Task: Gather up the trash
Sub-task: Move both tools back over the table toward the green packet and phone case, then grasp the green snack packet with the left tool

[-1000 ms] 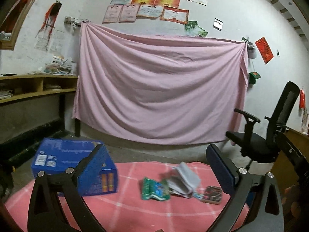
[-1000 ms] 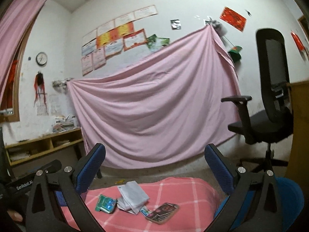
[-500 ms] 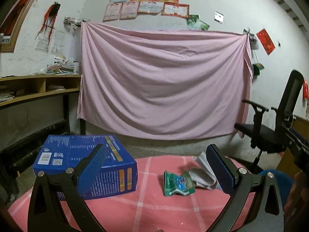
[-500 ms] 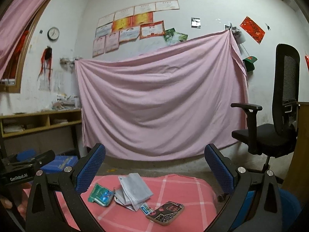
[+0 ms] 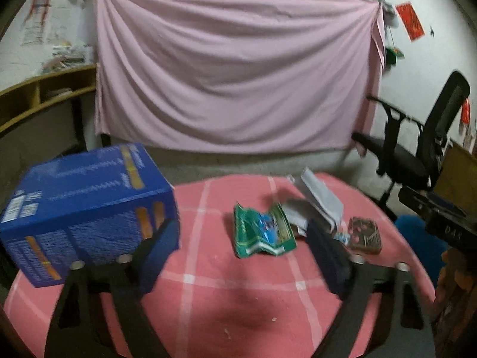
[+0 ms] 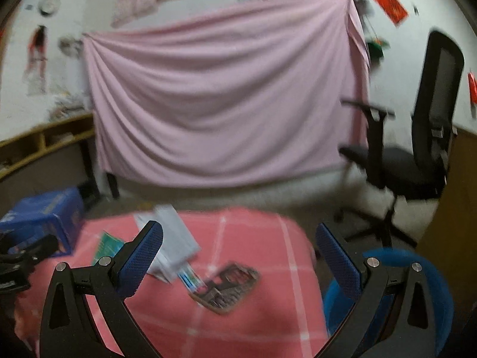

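A large pink fabric sheet (image 5: pixel 235 71) hangs across the white back wall. In front of it stands a table under a pink cloth with a white check (image 5: pixel 238 283), the landmark for the rest. Beyond the table's far right corner is a black mesh-backed office chair (image 6: pixel 417 137), and just off its right edge, low down, a round blue bin (image 6: pixel 387 292) shows behind the right gripper. At the table's left end sits a big blue cardboard box with orange stripes (image 5: pixel 86 205).

The trash lies on the table's right half. A folded grey-white paper packet (image 5: pixel 320 197) sits farthest back. Just in front of it and to its left is a crumpled green foil wrapper (image 5: pixel 262 232). Near the right edge is a flat brown patterned wrapper (image 6: pixel 226 286), with a small blue-and-white wrapper (image 6: pixel 190 279) touching its left side.

The left gripper (image 5: pixel 241 256) hovers over the table's near middle, jaws spread wide and holding nothing, the green wrapper between its fingers in view. The right gripper (image 6: pixel 238 256) hangs above the table's right part, likewise wide apart and empty.
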